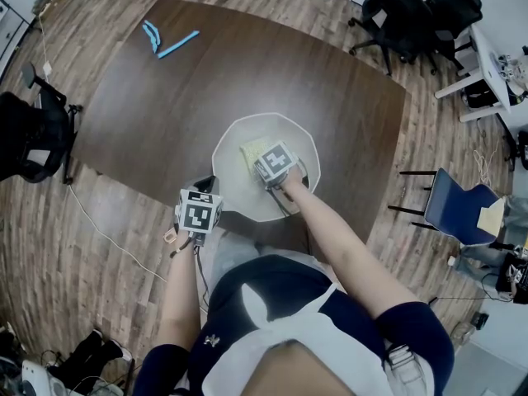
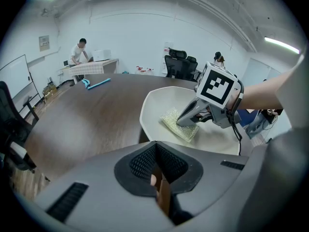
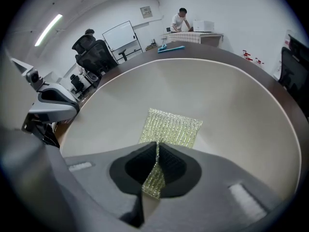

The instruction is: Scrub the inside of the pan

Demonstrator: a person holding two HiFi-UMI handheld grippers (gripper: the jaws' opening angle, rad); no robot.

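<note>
A white pan (image 1: 290, 134) (image 2: 157, 105) (image 3: 227, 95) sits near the front edge of the dark table (image 1: 157, 114). A yellow-green scrub pad (image 1: 249, 153) (image 2: 179, 128) (image 3: 173, 125) lies flat on the pan's floor. My right gripper (image 1: 266, 172) (image 2: 183, 122) (image 3: 157, 146) points steeply down into the pan and is shut on the pad's near edge. My left gripper (image 1: 205, 190) (image 2: 157, 151) (image 3: 48, 105) stays at the pan's near-left rim. It is shut on a brownish piece that looks like the pan's handle, most of it hidden by the jaws.
A light-blue tool (image 1: 169, 44) (image 2: 95, 84) lies at the table's far left. Black office chairs (image 1: 412, 7) stand beyond the far right corner, a blue chair (image 1: 454, 209) to the right, another black chair (image 1: 33, 139) to the left. A person (image 2: 78, 52) sits at a distant desk.
</note>
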